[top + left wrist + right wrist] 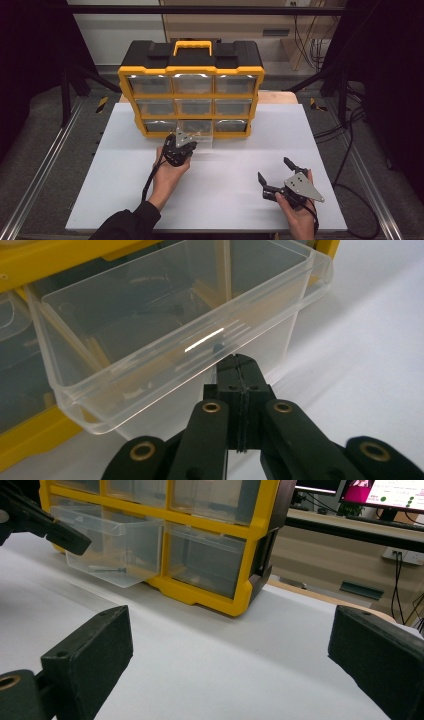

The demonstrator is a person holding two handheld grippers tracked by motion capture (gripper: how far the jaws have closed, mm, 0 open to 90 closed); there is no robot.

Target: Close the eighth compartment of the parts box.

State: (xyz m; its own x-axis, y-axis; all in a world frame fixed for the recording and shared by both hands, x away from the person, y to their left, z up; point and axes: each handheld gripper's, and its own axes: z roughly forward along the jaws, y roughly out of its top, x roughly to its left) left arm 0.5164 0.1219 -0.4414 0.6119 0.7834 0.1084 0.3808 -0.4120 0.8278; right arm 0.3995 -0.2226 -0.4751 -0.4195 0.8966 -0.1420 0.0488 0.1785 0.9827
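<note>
Left gripper view, left tool [239, 360] pressed together at clear drawer [165, 335] front (pulled out), right tool [225, 665] spread.

The clear plastic drawer [165, 335], a thin-walled rectangular bin with a rolled lip along its front, stands pulled part-way out of the middle slot in the bottom row of the yellow-and-black plastic organiser cabinet [191, 70]. Its back part remains inside the yellow frame, and its front part juts over the white tabletop [220, 175]. It sits level and open-topped. A small dark screw [107, 569] lies on its floor, seen through the clear wall in the right gripper view. The cabinet stands upright near the tabletop's far edge, with three rows of three clear drawers and a yellow carry handle on top.
</note>
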